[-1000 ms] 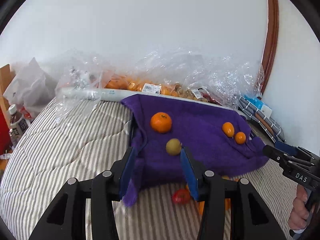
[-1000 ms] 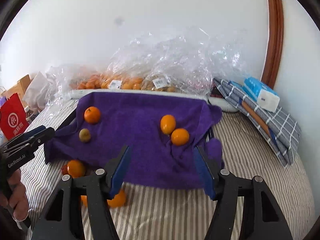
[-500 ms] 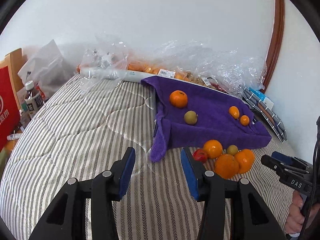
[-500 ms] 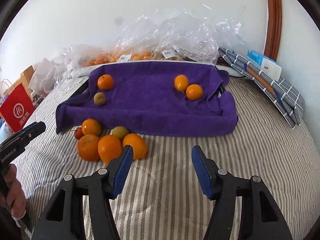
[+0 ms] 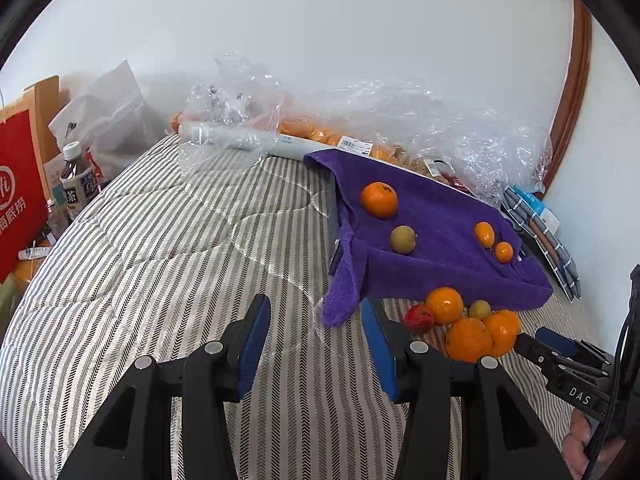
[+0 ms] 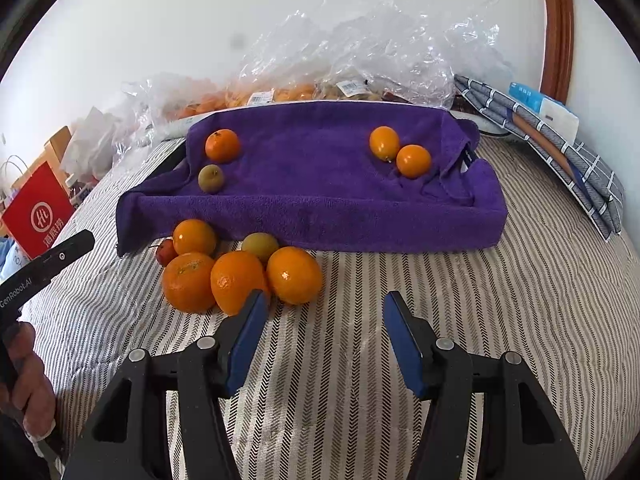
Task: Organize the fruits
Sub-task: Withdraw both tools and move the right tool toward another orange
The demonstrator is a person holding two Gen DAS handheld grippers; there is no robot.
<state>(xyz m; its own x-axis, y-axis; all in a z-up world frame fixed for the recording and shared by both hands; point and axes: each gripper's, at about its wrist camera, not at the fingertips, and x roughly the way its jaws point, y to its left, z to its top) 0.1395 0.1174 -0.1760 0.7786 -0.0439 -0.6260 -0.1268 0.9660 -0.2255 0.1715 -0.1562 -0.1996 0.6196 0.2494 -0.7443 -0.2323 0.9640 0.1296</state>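
Observation:
A purple towel [image 6: 320, 184] covers a raised box on the striped bed. On it lie an orange [image 6: 222, 145], a small green-brown fruit [image 6: 211, 178] and two small oranges [image 6: 384, 143] at the right. In front of it sits a loose pile: three big oranges [image 6: 236, 282], a smaller orange [image 6: 194, 237], a green-brown fruit [image 6: 260, 245] and a small red fruit [image 6: 166, 251]. The pile also shows in the left wrist view [image 5: 468, 338]. My right gripper [image 6: 324, 320] is open and empty, just in front of the pile. My left gripper [image 5: 316, 320] is open and empty, left of the towel [image 5: 432, 240].
Clear plastic bags of fruit [image 6: 360, 64] lie against the back wall. A folded checked cloth [image 6: 560, 148] and a tissue pack [image 6: 548, 110] lie at the right. A red bag [image 5: 16, 200] and a bottle [image 5: 78, 184] stand beyond the bed's left edge.
Both grippers have pulled back from the towel toward the near side of the bed. The fruit pile in front of the towel has come fully into view. Both stay open.

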